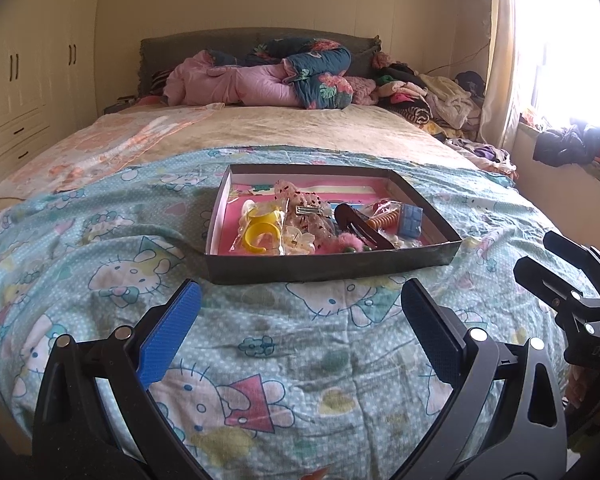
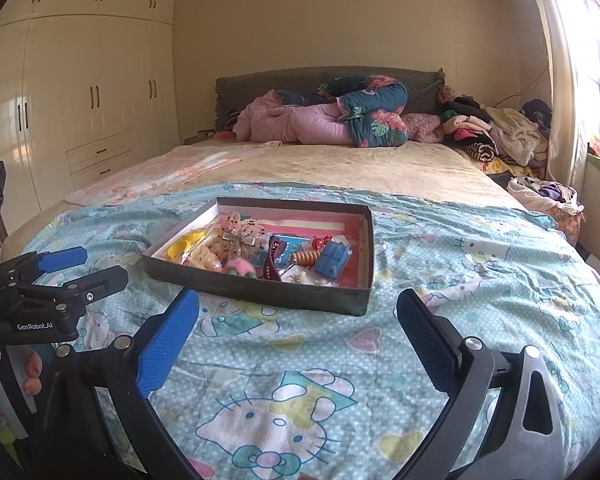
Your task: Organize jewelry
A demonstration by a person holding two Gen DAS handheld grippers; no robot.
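Note:
A shallow dark box (image 1: 332, 266) (image 2: 260, 290) with a pink floor sits on the blue cartoon-cat blanket. It holds a yellow bangle (image 1: 261, 236), a bagged pink bow with a metal clip (image 1: 304, 208), a dark hair clip (image 1: 360, 224) (image 2: 272, 260), an orange spiral piece (image 1: 384, 221) (image 2: 305, 258), a blue block (image 1: 411, 221) (image 2: 334, 260) and a pink fuzzy piece (image 1: 336, 245). My left gripper (image 1: 300, 312) is open and empty, just short of the box. My right gripper (image 2: 298, 316) is open and empty, also just short of the box.
The blanket (image 2: 460, 264) covers the near half of a bed. Rolled quilts (image 2: 340, 120) and a heap of clothes (image 2: 496, 136) lie at the headboard. A cream wardrobe (image 2: 80, 100) stands left, a curtained window (image 1: 560, 60) right. Each gripper shows at the other view's edge.

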